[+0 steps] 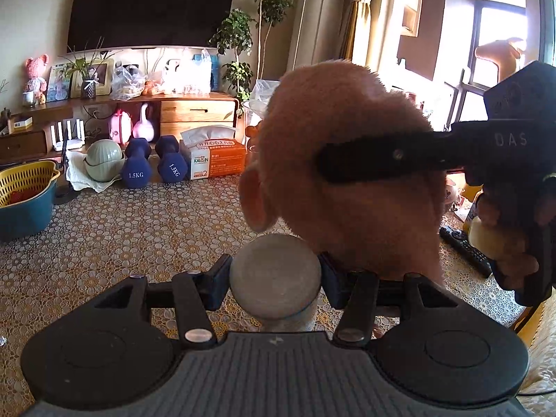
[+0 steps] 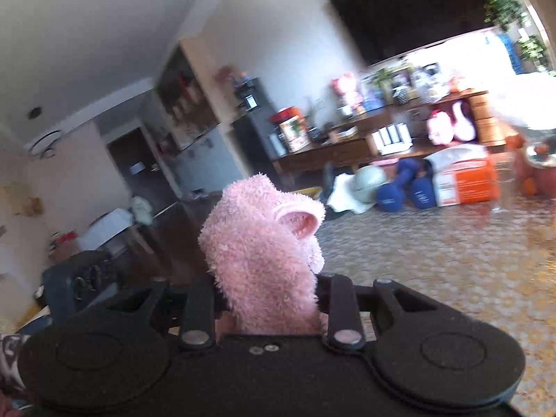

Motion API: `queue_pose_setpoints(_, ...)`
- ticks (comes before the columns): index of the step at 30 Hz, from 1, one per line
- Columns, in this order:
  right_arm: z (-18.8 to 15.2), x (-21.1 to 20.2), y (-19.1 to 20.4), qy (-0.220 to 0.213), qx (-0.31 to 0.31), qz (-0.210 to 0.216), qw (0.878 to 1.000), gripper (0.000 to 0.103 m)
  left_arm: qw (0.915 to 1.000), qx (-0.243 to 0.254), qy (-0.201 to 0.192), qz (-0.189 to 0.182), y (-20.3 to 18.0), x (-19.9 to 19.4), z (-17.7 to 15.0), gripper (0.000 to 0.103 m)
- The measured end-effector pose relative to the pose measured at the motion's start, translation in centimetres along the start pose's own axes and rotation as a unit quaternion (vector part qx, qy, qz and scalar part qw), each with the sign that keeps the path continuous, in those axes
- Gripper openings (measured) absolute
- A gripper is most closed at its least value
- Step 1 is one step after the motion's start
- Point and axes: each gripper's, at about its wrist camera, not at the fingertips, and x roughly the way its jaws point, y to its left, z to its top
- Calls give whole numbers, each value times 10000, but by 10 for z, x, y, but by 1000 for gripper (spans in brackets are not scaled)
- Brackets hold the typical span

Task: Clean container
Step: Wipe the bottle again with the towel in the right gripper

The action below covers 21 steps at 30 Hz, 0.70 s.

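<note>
In the left wrist view my left gripper (image 1: pixel 274 279) is shut on a grey round-lidded container (image 1: pixel 274 267), one pad on each side of it. The container stands upright over the patterned tablecloth. A fluffy pink cloth (image 1: pixel 347 180) hangs just above and behind the container's right side. My right gripper (image 1: pixel 333 166) comes in from the right, shut on that cloth, and a hand (image 1: pixel 504 243) holds its handle. In the blurred right wrist view the pink cloth (image 2: pixel 264 243) sticks up between the closed jaws of my right gripper (image 2: pixel 267 299); the container is not in that view.
A lace-patterned tablecloth (image 1: pixel 139 236) covers the table. At its far edge stand blue dumbbells (image 1: pixel 137 170), an orange tissue box (image 1: pixel 215 160) and a green bowl (image 1: pixel 104 160). A yellow basket in a blue tub (image 1: pixel 24 187) sits left. A remote control (image 1: pixel 465 246) lies right.
</note>
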Motion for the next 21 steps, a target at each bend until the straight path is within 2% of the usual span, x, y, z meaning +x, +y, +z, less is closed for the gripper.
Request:
queue_pose_setpoints(5,-7,30,-10,583,40,92,9982,28,10000,33,-12,19,-1,0,-1,52)
queue_pose_setpoints(7,-9,32,-21,531,360,242,9976,28,10000,-28,-8,0,2,0,-2,52)
queue_pose_setpoints(21,-25,45,-42,474,1158,488,9909,28,9976,-673,-11,-137,33,-3,-9,53)
